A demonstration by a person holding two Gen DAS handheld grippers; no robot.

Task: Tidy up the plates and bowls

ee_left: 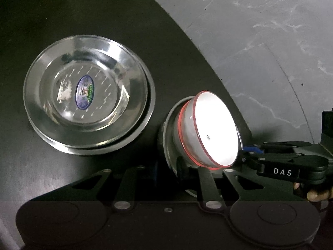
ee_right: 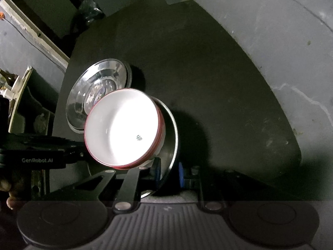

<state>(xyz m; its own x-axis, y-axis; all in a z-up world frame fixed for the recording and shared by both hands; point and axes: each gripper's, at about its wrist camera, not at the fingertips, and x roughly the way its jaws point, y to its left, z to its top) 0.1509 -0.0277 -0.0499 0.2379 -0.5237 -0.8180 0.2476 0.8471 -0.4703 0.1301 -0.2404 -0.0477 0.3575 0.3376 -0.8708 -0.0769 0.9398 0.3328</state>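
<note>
A: Where do the white bowls (ee_left: 214, 129) sit?

B: Two of them, red-rimmed, are nested one inside the other and rest inside a steel bowl (ee_left: 169, 141). The whole stack is tipped, with its mouth turned toward the cameras. It is over the dark round bench (ee_left: 83, 10).

A: And the plates?

B: Two steel plates (ee_left: 88, 94) lie stacked flat on the bench, just beside the steel bowl. In the left wrist view they are to its left and apart from it. The upper one has an oval sticker (ee_left: 84, 92) in its middle. In the right wrist view the white bowls cover part of the plates (ee_right: 97, 87).

A: What is the left gripper (ee_left: 169, 173) doing?

B: Its fingers are drawn narrow, one on each side of the steel bowl's near rim. They appear to pinch that rim.

A: The right gripper (ee_right: 168, 173)?

B: The same on its side. Its fingers stand close together across the steel bowl's rim (ee_right: 172, 143), a blue pad (ee_right: 180, 175) showing just outside the metal. In the left wrist view its black body comes in from the right of the white bowls, marked DAS, with a person's hand (ee_left: 314, 193) behind it.

A: Anything beyond the bench?

B: A grey marbled floor (ee_left: 260, 41) lies past the bench edge, well away from the steel bowl.
</note>
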